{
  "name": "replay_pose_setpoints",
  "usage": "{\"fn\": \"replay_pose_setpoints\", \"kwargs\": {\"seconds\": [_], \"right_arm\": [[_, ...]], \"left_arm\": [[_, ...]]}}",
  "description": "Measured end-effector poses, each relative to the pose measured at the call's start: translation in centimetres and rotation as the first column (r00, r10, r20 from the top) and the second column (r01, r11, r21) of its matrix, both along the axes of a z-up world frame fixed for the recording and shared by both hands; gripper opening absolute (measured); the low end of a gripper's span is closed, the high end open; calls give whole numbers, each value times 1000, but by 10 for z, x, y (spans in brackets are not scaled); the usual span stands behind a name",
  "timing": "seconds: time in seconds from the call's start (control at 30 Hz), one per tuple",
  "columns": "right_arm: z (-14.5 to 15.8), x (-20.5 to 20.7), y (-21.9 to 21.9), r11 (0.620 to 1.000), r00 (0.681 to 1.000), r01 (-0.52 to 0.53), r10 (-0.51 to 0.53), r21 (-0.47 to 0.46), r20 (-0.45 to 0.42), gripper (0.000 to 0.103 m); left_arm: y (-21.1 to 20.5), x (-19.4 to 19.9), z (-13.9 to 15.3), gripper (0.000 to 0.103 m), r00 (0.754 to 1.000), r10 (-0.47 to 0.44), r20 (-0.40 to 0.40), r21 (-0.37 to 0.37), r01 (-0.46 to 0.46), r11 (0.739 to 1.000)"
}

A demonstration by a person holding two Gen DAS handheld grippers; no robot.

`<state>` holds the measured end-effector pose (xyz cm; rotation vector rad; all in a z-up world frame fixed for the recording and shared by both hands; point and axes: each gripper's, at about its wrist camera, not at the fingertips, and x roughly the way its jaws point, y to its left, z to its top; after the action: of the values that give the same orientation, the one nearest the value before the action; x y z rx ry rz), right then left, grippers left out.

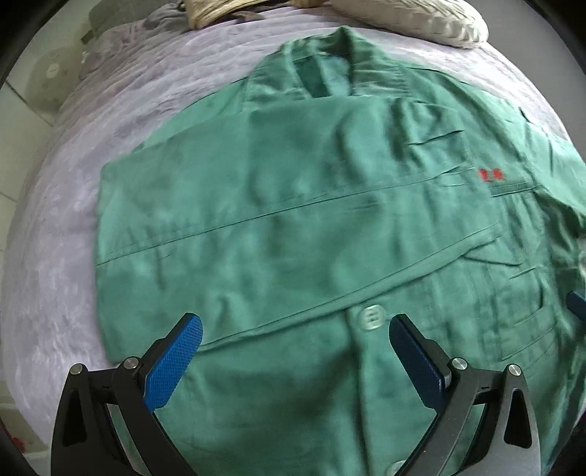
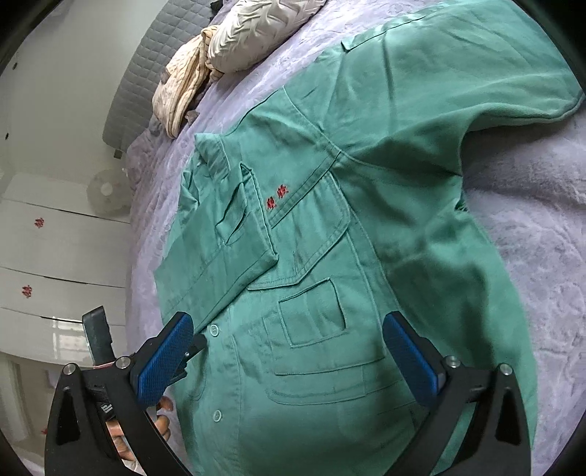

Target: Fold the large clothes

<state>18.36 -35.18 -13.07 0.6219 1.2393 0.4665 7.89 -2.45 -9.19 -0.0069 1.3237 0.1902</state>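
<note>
— What do you see from your left wrist?

— My left gripper (image 1: 295, 331) hangs over a green jacket (image 1: 293, 227) lying face up on a pale lilac bedspread (image 1: 55, 256). My jaws stand spread wide with nothing between them; the cloth lies below the blue pads (image 1: 175, 362). One sleeve is folded across the chest, its cuff ending near the red embroidery (image 1: 491, 175). A pale button (image 1: 370, 314) sits just ahead of my fingers. A cream pillow (image 1: 414, 18) lies beyond the collar. The picture is a bit smeared, so I can't tell whether my fingertips touch the fabric.

— And from the right?

— My right gripper (image 2: 287, 340) is spread as wide as it goes, gripping nothing, over the jacket's lower pockets (image 2: 313, 316). The other sleeve (image 2: 457, 84) lies stretched out flat on the bedspread, unfolded. At my left finger I see part of the left gripper's dark frame (image 2: 99, 337) and the person's fingers (image 2: 163, 417).
</note>
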Motion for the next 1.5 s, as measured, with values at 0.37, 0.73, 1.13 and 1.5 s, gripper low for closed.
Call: {"fn": "replay_pose_setpoints", "kwargs": {"seconds": [0.37, 0.73, 1.13, 1.5], "right_arm": [[18, 23, -66, 984, 992, 114, -119, 138, 30, 103], [13, 53, -238, 857, 861, 506, -508, 101, -3, 103], [-5, 110, -308, 721, 755, 642, -653, 262, -51, 103], [-10, 113, -312, 723, 757, 645, -650, 247, -72, 9]], "left_arm": [[-77, 23, 8, 102, 995, -100, 29, -104, 102, 989], [-129, 49, -1, 102, 995, -100, 18, -167, 101, 981], [-164, 73, 3, 102, 993, -114, 44, -164, 119, 979], [-129, 75, 9, 102, 994, -65, 88, -139, 77, 987]]}}
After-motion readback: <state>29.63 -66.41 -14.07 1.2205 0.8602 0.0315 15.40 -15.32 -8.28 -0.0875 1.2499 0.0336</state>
